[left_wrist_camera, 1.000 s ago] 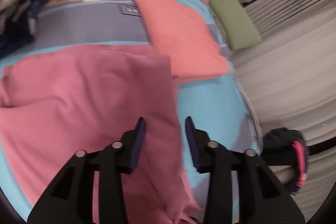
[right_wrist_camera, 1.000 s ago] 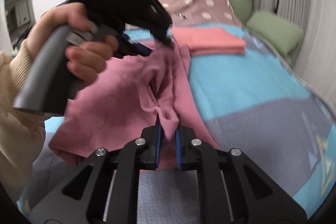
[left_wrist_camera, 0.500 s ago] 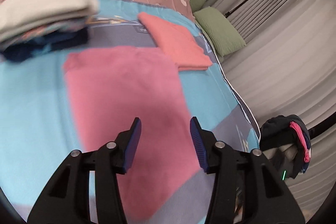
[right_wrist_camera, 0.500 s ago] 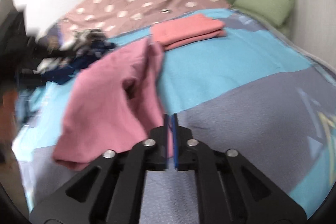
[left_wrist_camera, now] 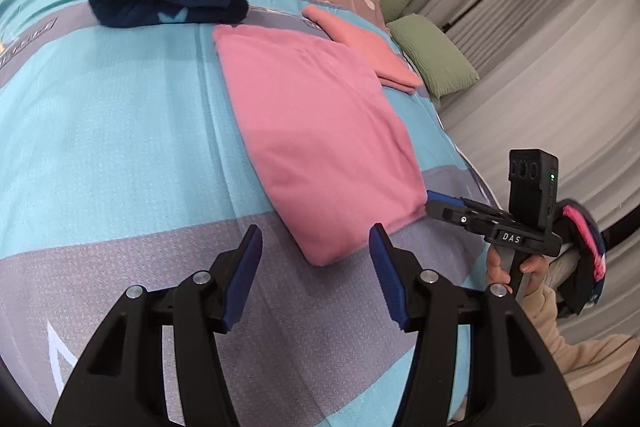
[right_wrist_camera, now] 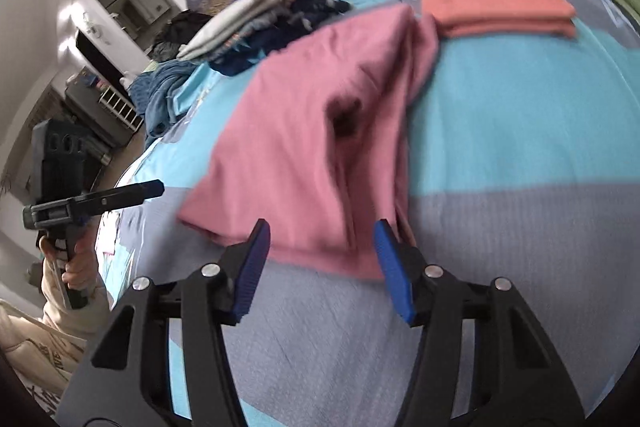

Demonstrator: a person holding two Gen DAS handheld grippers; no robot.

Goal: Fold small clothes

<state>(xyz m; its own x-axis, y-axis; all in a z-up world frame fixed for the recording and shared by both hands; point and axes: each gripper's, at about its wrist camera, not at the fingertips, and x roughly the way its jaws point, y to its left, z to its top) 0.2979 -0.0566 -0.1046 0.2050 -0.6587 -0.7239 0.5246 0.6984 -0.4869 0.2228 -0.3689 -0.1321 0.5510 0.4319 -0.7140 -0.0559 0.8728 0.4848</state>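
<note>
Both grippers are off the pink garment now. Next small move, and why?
Probably bring the right gripper, jaws opening and empty, down onto the pink garment at its near edge for another fold: it lies only half folded, rumpled and bigger than the folded coral piece. The left gripper hovers opening and empty.

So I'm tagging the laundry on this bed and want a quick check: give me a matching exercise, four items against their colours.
Items:
1. garment nearest the left gripper
2. small folded cloth beyond it
3. pillow at the bed's edge
4. bottom piece of the stack

Colours:
A. green
B. dark blue
C. pink
D. coral

Pairs: 1-C, 2-D, 3-A, 4-B
</note>
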